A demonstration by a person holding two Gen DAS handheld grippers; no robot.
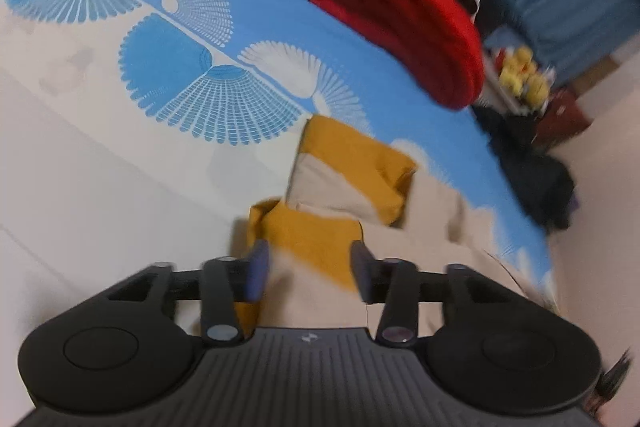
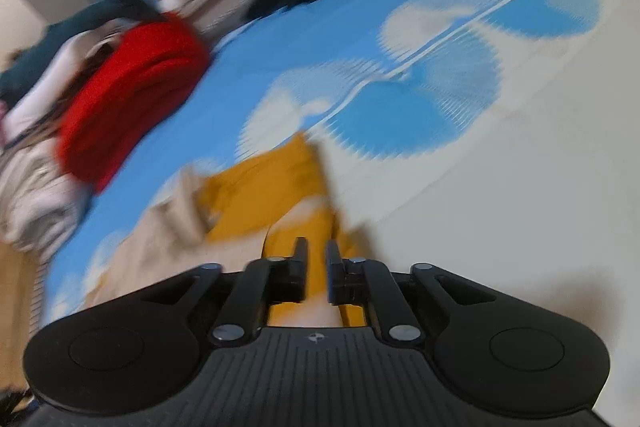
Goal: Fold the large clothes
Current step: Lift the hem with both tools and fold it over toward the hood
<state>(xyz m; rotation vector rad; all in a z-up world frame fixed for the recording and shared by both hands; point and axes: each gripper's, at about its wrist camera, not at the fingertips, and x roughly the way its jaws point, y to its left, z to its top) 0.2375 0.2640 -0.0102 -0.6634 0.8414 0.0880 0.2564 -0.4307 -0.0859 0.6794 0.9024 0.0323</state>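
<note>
We hold the left claw (image 1: 306,269) wide apart and the right claw (image 2: 316,269) w/ a narrow gap, both empty, above the folded beige-and-mustard garment (image 1: 352,163). The garment lies on the bed (image 1: 80,167) near its edge; a red blanket (image 1: 404,23) sits beyond the garment, w/ bare white sheet beside the garment.

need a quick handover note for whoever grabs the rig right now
Left tool: open, nothing gripped, above the garment.
Right tool: open a little, nothing gripped.
Mustard and beige garment: lies partly folded on the blue and white bedsheet, near the red blanket.
Done: at least one fold appears laid.
Left: check the folds from a steadier view, since the right view is blurred, and finish folding.
</note>
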